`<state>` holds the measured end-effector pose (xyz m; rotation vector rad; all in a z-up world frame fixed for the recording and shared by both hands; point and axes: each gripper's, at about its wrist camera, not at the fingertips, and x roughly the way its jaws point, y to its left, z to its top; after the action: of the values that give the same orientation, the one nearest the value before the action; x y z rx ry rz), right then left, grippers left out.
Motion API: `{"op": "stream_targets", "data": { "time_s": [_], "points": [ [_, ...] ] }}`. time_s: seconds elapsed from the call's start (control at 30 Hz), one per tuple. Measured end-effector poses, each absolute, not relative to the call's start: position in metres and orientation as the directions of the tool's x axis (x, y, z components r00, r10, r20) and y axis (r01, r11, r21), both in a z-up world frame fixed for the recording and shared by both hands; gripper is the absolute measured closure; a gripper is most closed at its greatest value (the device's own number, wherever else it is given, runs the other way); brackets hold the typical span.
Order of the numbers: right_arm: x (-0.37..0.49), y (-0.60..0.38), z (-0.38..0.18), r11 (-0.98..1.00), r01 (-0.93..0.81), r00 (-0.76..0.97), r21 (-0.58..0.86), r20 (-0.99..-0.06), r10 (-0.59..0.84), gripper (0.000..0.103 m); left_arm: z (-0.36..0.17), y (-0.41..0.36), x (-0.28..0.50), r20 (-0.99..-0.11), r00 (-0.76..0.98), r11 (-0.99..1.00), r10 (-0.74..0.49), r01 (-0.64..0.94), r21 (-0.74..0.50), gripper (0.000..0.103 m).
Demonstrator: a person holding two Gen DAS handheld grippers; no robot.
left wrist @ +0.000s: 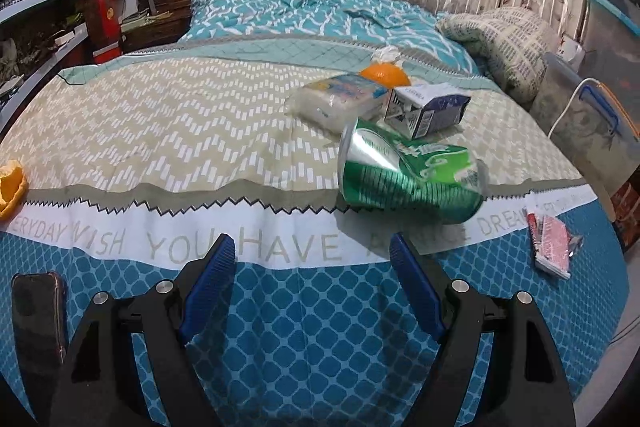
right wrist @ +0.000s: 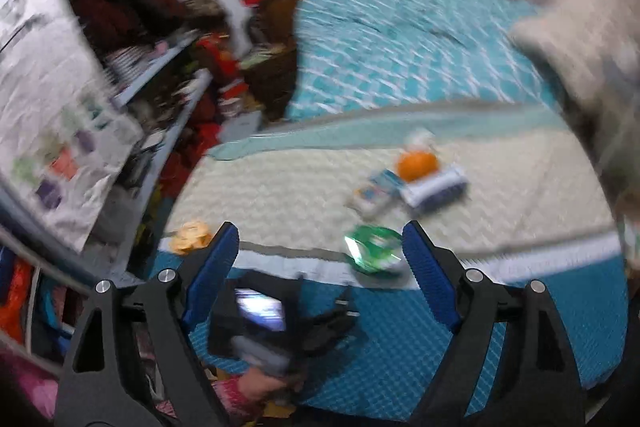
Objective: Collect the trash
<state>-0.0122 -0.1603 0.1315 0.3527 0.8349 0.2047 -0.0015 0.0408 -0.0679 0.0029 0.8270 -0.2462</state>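
A crushed green can lies on its side on the bed, just ahead and right of my open left gripper, apart from it. Behind the can sit a plastic tissue pack, a small blue-and-white carton, an orange peel and a white tissue wad. Another peel lies at the left edge. The right wrist view is blurred: my right gripper hangs open and empty above the bed. The can lies below, near its right finger. The left gripper, held by a hand, is underneath.
A dark phone lies on the bedspread at my left. A red wrapper lies near the right bed edge. A pillow and a plastic bin stand at the right. Cluttered shelves run along the left side.
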Motion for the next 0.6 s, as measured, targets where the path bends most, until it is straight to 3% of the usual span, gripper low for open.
{"op": "stream_targets", "data": {
  "time_s": [0.3,0.6],
  "points": [
    [-0.009,-0.295,-0.035,0.797,0.419,0.481,0.435,-0.851,0.212,0.02,-0.049,0.053,0.015,-0.72,0.598,0.936,-0.352,0.22,-0.276,0.013],
    [-0.027,-0.322,-0.113,0.686,0.503,0.465,0.526,-0.834,0.299,0.02,-0.05,0.022,0.054,-0.769,0.551,0.944,-0.325,0.236,-0.23,0.013]
  ]
}}
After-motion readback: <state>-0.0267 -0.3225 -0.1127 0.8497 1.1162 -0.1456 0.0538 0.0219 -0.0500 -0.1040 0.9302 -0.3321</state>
